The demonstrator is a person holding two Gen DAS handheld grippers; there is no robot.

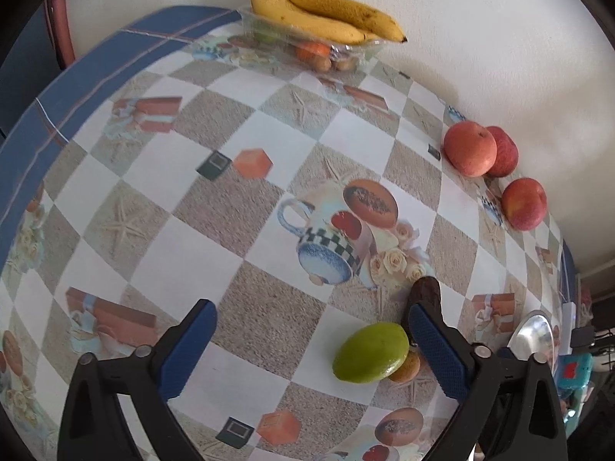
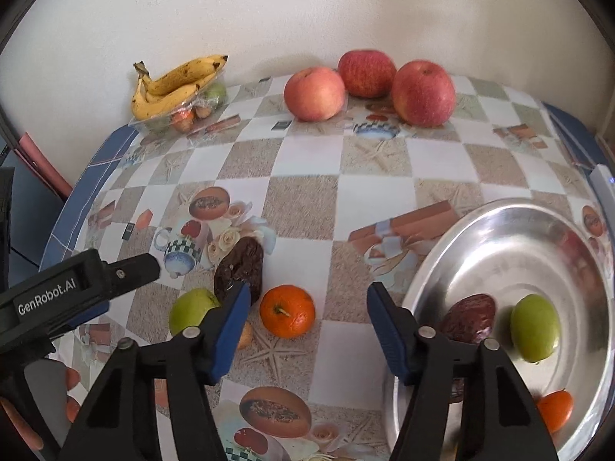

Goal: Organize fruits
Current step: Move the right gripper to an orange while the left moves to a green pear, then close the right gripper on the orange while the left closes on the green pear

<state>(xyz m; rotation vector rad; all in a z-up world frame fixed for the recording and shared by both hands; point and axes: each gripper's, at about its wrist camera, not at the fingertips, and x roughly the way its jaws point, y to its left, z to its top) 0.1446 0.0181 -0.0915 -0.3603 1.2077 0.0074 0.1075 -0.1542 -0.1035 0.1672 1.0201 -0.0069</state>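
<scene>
From the left wrist view, the left gripper [image 1: 309,345] is wide open and holds nothing. A green fruit [image 1: 370,351] lies on the table [image 1: 269,126], just inside the right finger and nearly touching it. It is shaped like an egg, and its long side runs across, from finger to finger. A dark brown fruit [image 1: 426,291] pokes up just past that same finger's tip, and a small tan fruit [image 1: 408,367] peeks out from under the green one. Far off, three apples [image 1: 471,148] sit along the table's wall edge, and bananas [image 1: 323,11] rest on a clear tray [image 1: 357,48] in the far corner. From the right wrist view, the right gripper [image 2: 303,324] is also wide open and empty. A small orange [image 2: 287,310] sits on the table right between its fingers, closer to the left finger. The dark brown fruit and the green fruit lie at the left finger, partly hidden by it, with the left gripper just beside them. A shiny metal plate [image 2: 499,230] sits at the table's near right edge, touching the right finger's side in the picture. It already holds a green fruit, a dark fruit and an orange one. I think the orange is the right gripper's next pick, since it lies straight ahead; the plate is a short swing to the right.
</scene>
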